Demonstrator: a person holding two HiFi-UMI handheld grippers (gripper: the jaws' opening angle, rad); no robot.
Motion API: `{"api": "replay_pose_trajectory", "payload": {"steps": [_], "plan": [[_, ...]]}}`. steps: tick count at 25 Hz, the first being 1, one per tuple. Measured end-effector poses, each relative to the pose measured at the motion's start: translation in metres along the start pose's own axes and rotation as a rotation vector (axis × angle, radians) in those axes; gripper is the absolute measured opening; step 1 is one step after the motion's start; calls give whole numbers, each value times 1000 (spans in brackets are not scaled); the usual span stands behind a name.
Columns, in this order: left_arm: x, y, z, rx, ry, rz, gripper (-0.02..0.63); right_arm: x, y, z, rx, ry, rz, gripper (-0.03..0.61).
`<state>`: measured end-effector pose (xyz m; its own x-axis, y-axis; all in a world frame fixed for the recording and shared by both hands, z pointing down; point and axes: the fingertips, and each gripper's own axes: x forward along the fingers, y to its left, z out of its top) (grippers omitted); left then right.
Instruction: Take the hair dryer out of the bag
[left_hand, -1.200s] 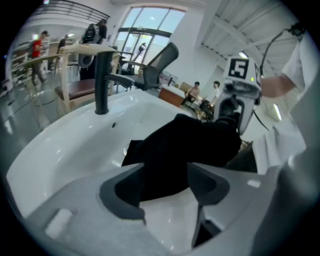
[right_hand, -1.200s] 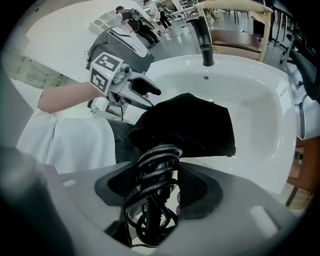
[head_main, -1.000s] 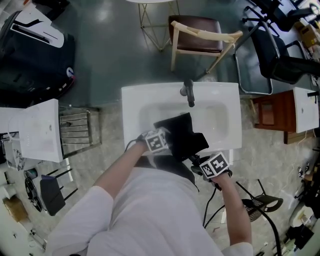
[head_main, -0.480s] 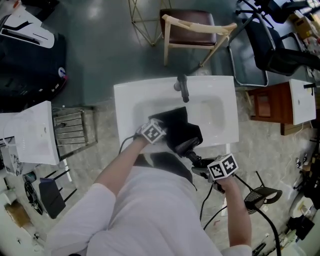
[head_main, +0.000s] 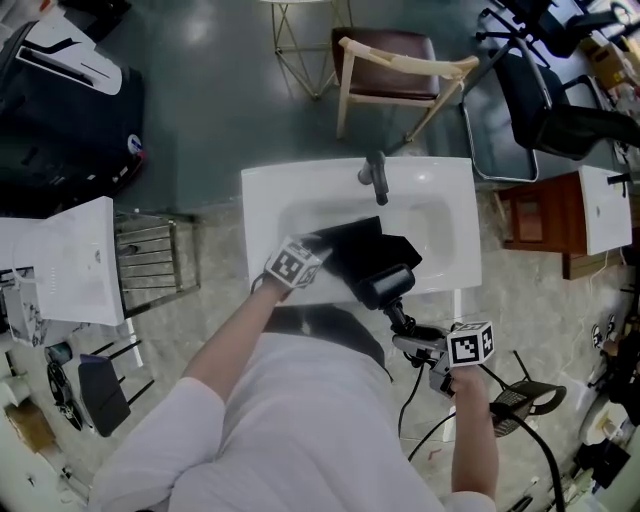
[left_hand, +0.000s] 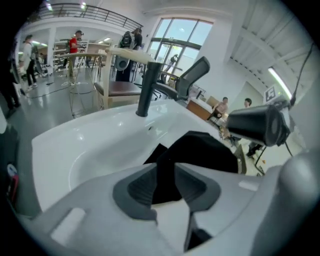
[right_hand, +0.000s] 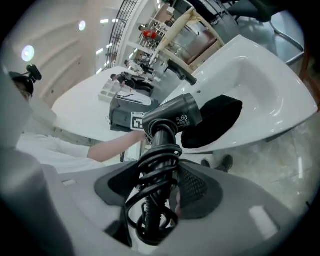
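The right tongs (head_main: 408, 328) grip the hair dryer (head_main: 386, 283) by its cord-wrapped handle over the sink's (head_main: 262, 195) near edge, while the left tongs (head_main: 320, 254), just closed, pinch the black bag (head_main: 352, 243) below the faucet (head_main: 377, 181).

The station is showing one hair dryer (head_main: 385, 283), one black bag (head_main: 350, 245), two grippers, namely the left gripper (left_hand: 165, 175) and the right gripper (right_hand: 162, 185), one white sink (head_main: 270, 195) carrying one dark faucet (head_main: 377, 177), and one wooden chair (head_main: 390, 75) beyond it.
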<state>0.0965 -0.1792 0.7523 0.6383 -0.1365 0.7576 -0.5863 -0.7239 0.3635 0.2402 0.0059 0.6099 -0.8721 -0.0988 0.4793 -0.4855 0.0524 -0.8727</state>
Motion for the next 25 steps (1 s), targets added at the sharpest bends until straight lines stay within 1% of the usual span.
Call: {"api": "replay_pose_trajectory", "payload": {"steps": [5,10,13,15,18,21,25], "plan": [[-58,-20,13,1,-137,-22,107,2,32,19,-3,-190,89,255],[-126,-39,13,6,-246,-41,107,4,74,38,-8,-386,167,255],[-170,-50,13,-26,-325,-52,107,6,106,45,-33,-486,254,255],[-196,-57,9,-57,-369,-63,107,9,121,43,-28,-538,304,256],[-229,-67,-3,-85,-410,-79,107,13,135,38,1,-619,370,256],[-252,-76,-17,-84,-426,-80,107,11,146,36,25,-699,426,256],[-265,-90,-35,-78,-438,-89,107,3,153,32,17,-770,439,256]]}}
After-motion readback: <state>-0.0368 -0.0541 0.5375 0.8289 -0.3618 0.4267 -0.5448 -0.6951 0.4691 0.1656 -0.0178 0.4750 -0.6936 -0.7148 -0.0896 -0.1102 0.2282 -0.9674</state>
